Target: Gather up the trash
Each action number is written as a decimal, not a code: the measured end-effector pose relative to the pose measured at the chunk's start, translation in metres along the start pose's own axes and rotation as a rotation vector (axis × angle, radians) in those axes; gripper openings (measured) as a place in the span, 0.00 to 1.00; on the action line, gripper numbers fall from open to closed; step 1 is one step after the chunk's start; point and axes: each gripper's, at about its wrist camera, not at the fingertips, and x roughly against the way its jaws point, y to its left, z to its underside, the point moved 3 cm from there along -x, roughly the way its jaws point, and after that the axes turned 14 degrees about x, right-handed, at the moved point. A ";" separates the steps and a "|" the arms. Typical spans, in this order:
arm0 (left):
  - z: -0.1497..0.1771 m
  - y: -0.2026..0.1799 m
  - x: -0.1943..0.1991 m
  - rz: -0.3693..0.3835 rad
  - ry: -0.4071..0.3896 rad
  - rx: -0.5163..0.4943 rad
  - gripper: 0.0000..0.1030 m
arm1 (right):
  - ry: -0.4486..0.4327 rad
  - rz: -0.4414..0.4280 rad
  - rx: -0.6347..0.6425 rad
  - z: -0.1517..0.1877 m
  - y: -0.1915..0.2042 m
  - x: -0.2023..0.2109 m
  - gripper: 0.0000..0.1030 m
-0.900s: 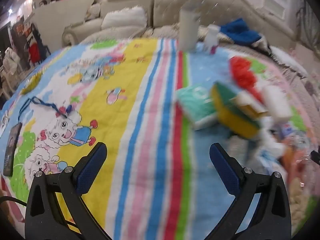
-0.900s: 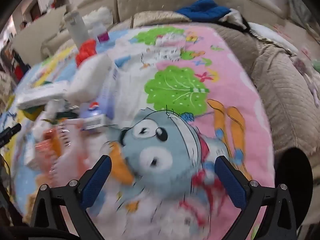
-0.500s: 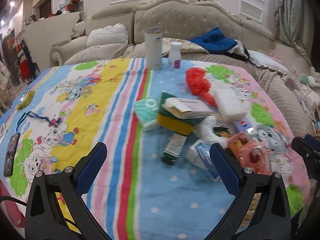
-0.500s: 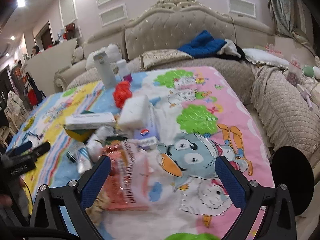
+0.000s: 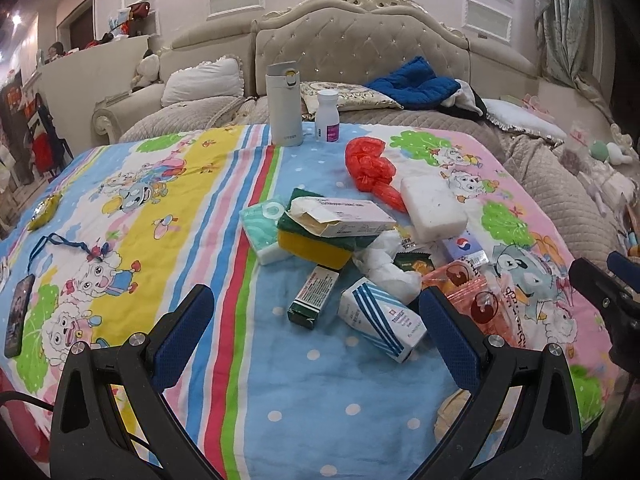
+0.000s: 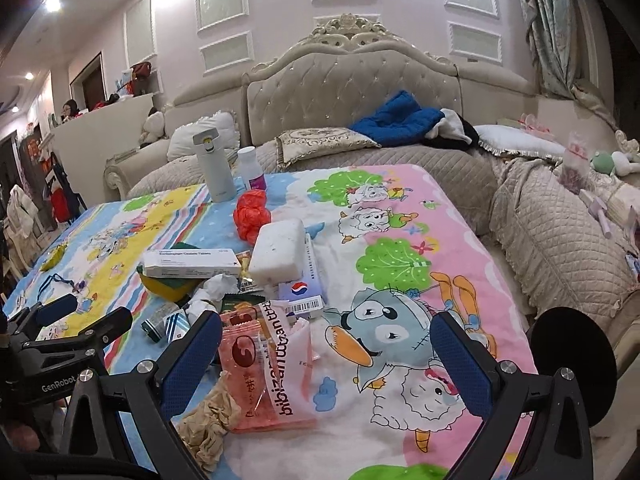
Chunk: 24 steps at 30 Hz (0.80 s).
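A heap of trash lies on the cartoon tablecloth (image 5: 168, 208): a red plastic bag (image 5: 370, 168), a white foam block (image 5: 434, 208), a torn pill box (image 5: 344, 216) on a yellow-green sponge (image 5: 316, 246), crumpled tissue (image 5: 384, 264), a small green box (image 5: 314, 296) and a blue-striped carton (image 5: 380, 322). My left gripper (image 5: 316, 332) hangs open just short of the green box and carton, holding nothing. My right gripper (image 6: 328, 356) is open over a pink printed bag (image 6: 264, 364), its pads clear of it. Crumpled beige paper (image 6: 212, 420) lies beside its left finger.
A grey flask (image 5: 284, 104) and a white bottle (image 5: 327, 116) stand at the table's far edge. A phone (image 5: 16, 320) and a blue lanyard (image 5: 60, 242) lie at the left. A beige sofa (image 6: 352, 80) runs behind, a black round object (image 6: 568, 356) sits at right.
Both views have drawn back and steadied from a blurred close look at the cloth to a higher view of the whole heap. Both grippers stayed open and empty.
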 end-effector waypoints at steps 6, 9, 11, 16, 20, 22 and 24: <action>0.001 -0.003 0.005 -0.002 0.000 -0.006 0.99 | -0.010 0.008 -0.014 0.001 -0.003 0.001 1.00; -0.001 -0.005 0.006 0.001 -0.001 -0.001 0.99 | -0.014 0.014 -0.016 0.001 -0.005 0.001 1.00; -0.002 -0.008 0.005 0.001 -0.001 -0.004 0.99 | -0.015 0.017 -0.020 0.001 -0.005 0.001 1.00; -0.002 -0.010 0.003 0.003 0.001 -0.006 0.99 | -0.008 0.020 -0.026 0.002 -0.006 -0.002 1.00; -0.002 -0.011 0.000 0.005 0.007 -0.003 0.99 | -0.004 0.026 -0.024 0.002 -0.006 -0.004 1.00; -0.001 -0.012 -0.001 0.006 0.011 -0.005 0.99 | 0.000 0.026 -0.025 0.002 -0.007 -0.005 1.00; 0.000 -0.013 -0.002 0.006 0.012 -0.007 0.99 | 0.003 0.026 -0.027 0.002 -0.007 -0.006 1.00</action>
